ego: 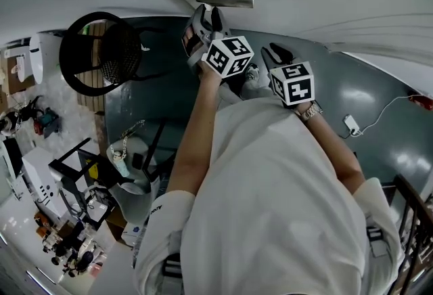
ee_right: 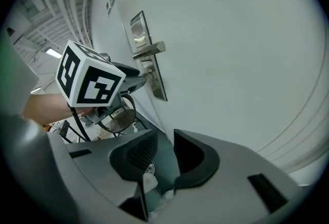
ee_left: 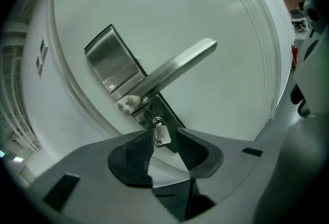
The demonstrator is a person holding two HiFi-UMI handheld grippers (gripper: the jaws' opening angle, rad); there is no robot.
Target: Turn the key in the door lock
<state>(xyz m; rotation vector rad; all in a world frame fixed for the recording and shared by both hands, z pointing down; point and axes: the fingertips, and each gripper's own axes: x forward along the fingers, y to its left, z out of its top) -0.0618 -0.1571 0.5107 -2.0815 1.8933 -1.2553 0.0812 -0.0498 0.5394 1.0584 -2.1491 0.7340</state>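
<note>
So, starting on the left: the key (ee_left: pixel 161 133) is sticking out of the lower end of the long metal lock plate (ee_left: pixel 110 61) on the white door (ee_left: pixel 205 2), just under where the lever handle (ee_left: pixel 177 66) is joining the plate. The left gripper (ee_left: pixel 165 141) is pointing right at it, and the key's head is poking in between the tips of its fingers (ee_left: pixel 193 151). Those fingers are standing apart, not clamping. There's a clear gap showing between the key and the finger on the right side of the left gripper view. On the other side the key is lying right along the finger's edge, though I can't tell if it's really touching. So nothing is squeezing the key; it's just sitting in the plate by itself.

Moving over, the right gripper (ee_right: pixel 165 148) is hovering off to the right of the lock plate, not touching the key. Its fingers (ee_right: pixel 139 153) are also standing apart with nothing between them, only the dark floor (ee_right: pixel 164 164) showing through the gap. In its view the left gripper's marker cube (ee_right: pixel 87 74) is sitting level with the plate, and that gripper's tip is meeting the plate just below the handle.
</note>
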